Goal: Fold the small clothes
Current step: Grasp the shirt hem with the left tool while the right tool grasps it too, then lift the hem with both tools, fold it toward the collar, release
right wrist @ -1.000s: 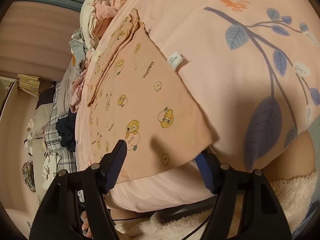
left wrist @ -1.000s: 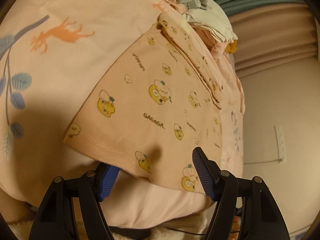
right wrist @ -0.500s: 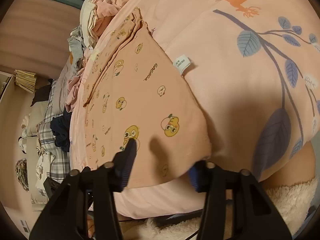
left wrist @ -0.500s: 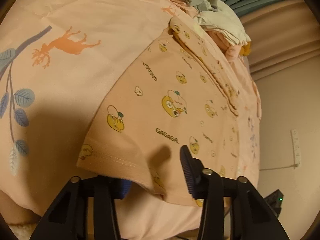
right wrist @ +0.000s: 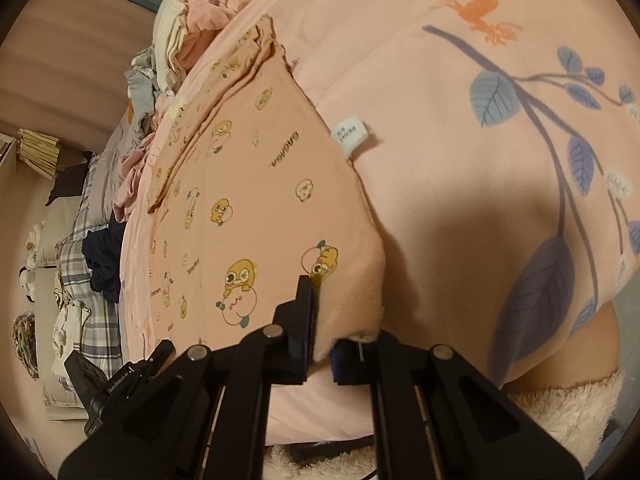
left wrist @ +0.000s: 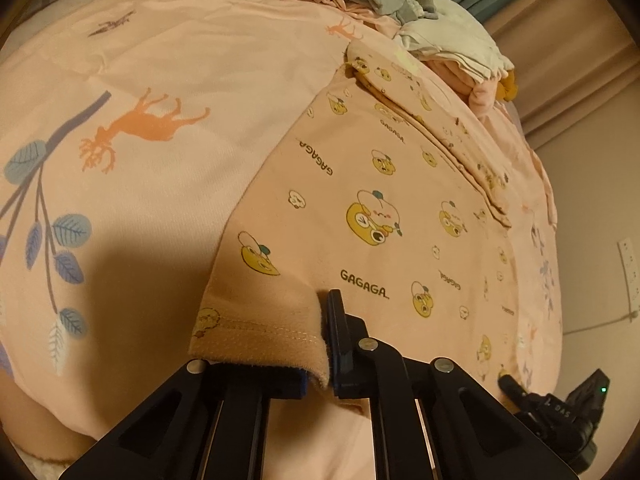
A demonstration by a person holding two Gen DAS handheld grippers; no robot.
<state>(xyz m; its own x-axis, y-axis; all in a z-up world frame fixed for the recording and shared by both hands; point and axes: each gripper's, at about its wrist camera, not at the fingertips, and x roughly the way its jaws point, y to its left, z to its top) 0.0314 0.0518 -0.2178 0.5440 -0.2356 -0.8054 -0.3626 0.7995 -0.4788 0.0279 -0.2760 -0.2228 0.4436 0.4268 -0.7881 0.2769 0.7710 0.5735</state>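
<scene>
The hem of the peach printed shirt (left wrist: 360, 184) is pinched by left tongs (left wrist: 325, 344) and right tongs (right wrist: 322, 328), both clamped; bedspread (left wrist: 160, 60) underneath.

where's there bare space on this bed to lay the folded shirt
The bare patch is the pink duvet beside the printed shirt, around its deer print and leafy branch. It is crowded at the far end, where the clothes pile sits, and on the plaid bedding beyond.
</scene>
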